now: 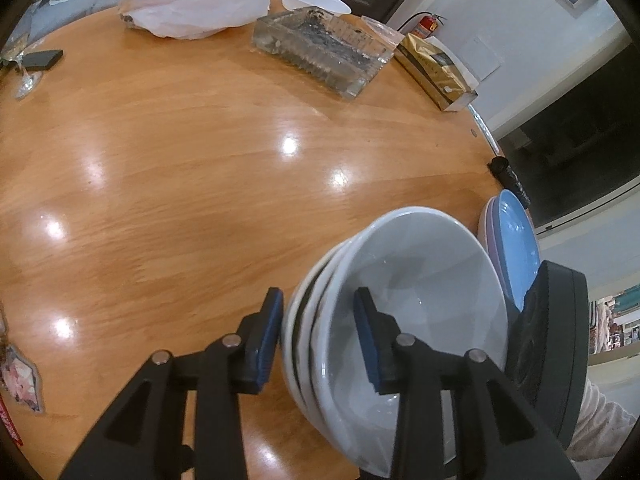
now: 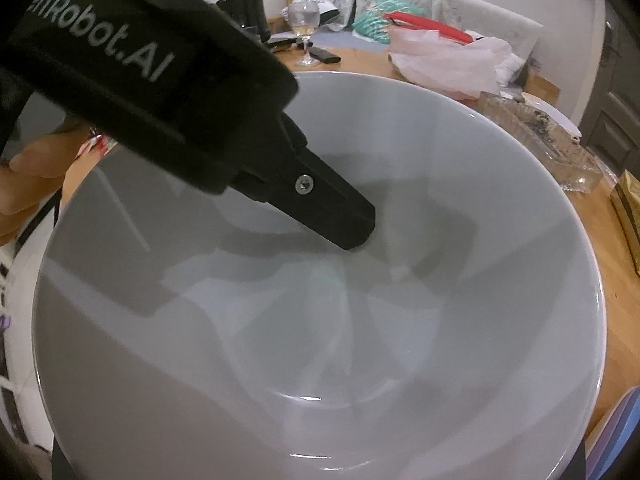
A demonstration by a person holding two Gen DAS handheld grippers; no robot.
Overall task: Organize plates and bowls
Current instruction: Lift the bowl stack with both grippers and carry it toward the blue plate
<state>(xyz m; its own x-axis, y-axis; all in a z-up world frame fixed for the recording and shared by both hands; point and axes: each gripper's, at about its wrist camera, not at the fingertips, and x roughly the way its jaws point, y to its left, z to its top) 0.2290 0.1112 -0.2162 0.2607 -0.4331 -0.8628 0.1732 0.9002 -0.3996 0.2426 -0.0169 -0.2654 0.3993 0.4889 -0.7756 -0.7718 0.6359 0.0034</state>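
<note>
My left tool (image 1: 318, 336) stands apart, astride the rim of the stacked white ceramic bowls (image 1: 408, 280) on the glossy wooden counter (image 1: 160, 184); my right tool's state I cannot tell.

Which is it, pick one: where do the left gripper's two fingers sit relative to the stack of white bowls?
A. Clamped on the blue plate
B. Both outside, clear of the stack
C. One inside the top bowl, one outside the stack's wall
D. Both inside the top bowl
C: in the left wrist view the left gripper straddles the rim of the stack of white bowls, one finger inside the top bowl, the other outside the wall, jaws apart.
</note>
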